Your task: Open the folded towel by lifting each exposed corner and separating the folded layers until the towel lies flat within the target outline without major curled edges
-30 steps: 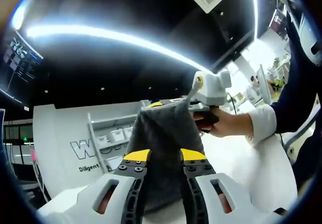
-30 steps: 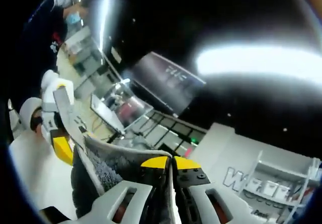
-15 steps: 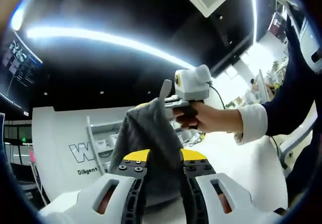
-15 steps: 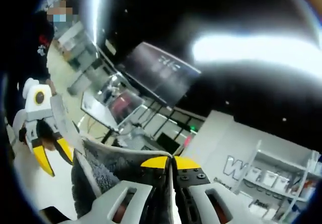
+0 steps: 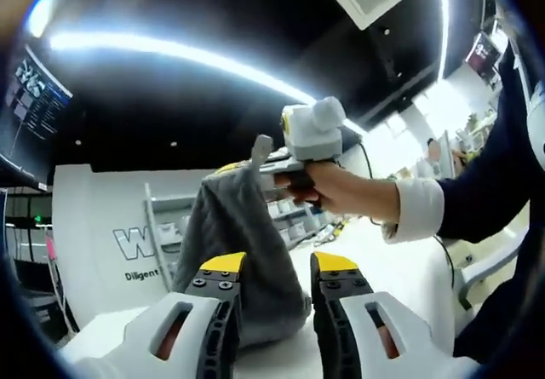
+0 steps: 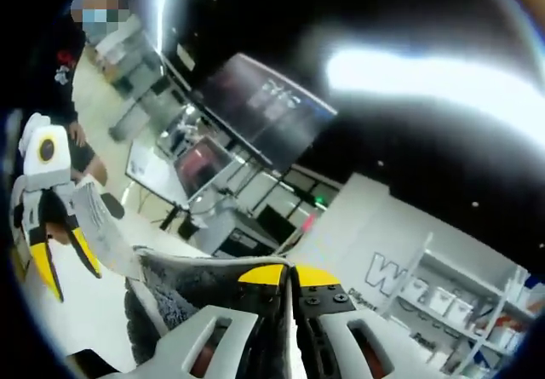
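Hanging in the air from one pinched corner, the dark grey terry towel [image 5: 243, 251] droops in a long bunched fold, its lower end resting on the white tabletop [image 5: 400, 268] just ahead of the left gripper [image 5: 271, 264]. That towel is well off flat, and no target outline can be made out in either view, so I judge the task to be in its middle: the layers are being shaken apart, not yet laid down.

In the left gripper view, the right gripper [image 5: 264, 162], held in a person's hand [image 5: 328, 187] with a white cuff and dark sleeve, has the towel's top corner at its tips. In the right gripper view its yellow-tipped jaws are pressed together with cloth [image 6: 183, 281] spilling from between them, so it is clamped on the towel. The left gripper's yellow-tipped jaws stand apart with a clear gap; the cloth lies just beyond them, and they hold nothing.

To do this step well, the right hand should keep the corner high enough that the layers fall free. The left gripper would then take the next loose corner along the same edge, pinching one layer only. Drawing both corners apart before lowering should stop the edges curling.
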The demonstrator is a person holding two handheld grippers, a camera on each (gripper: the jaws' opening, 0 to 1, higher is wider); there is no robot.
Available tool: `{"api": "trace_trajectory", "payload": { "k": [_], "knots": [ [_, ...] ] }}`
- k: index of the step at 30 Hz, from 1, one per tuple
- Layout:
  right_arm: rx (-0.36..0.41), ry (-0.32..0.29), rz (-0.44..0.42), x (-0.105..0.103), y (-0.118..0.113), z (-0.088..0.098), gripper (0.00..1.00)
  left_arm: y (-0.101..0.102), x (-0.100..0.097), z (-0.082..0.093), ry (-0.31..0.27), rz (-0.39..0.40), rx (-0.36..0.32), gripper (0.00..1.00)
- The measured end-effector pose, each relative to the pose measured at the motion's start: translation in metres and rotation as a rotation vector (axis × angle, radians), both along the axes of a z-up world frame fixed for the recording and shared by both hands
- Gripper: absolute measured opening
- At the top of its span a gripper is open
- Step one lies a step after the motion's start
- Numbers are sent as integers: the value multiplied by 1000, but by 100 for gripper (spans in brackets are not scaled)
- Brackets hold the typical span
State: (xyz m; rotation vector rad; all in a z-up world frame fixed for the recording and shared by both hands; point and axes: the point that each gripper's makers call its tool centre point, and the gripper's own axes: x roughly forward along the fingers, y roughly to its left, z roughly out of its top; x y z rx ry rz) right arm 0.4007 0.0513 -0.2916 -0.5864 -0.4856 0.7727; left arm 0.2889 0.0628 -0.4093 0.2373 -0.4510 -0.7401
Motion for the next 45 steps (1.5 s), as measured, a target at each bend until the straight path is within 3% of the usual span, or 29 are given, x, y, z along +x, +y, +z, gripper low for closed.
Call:
{"api": "trace_trajectory", "payload": {
  "k": [5, 9, 15, 21, 33, 37, 40, 45],
  "knots": [
    [-30, -4, -43, 2, 2, 6, 0, -8, -9, 2, -19, -27, 18, 29],
    [-10, 46, -32, -1, 6, 11, 0, -17, -16, 1, -23, -42, 39, 29],
    [16, 89, -24, -10, 12, 16, 0, -30, -30, 7, -85, -44, 88, 27],
    [6, 98, -16, -22, 21, 18, 0, -33, -39, 16, -104, -73, 58, 25],
    [-41, 66, 31, -62, 43, 17, 0, -22, -23, 13, -76, -5, 9, 26],
    [-54, 42, 25, -67, 44, 19, 0, -19, -22, 15, -81, 15, -6, 27],
    [-53, 52, 41, -73, 45, 17, 0, -12, -16, 13, -74, 64, -5, 27],
    [-54, 59, 47, -78, 44, 15, 0, -7, -12, 11, -56, 75, -20, 27]
  ]
}}
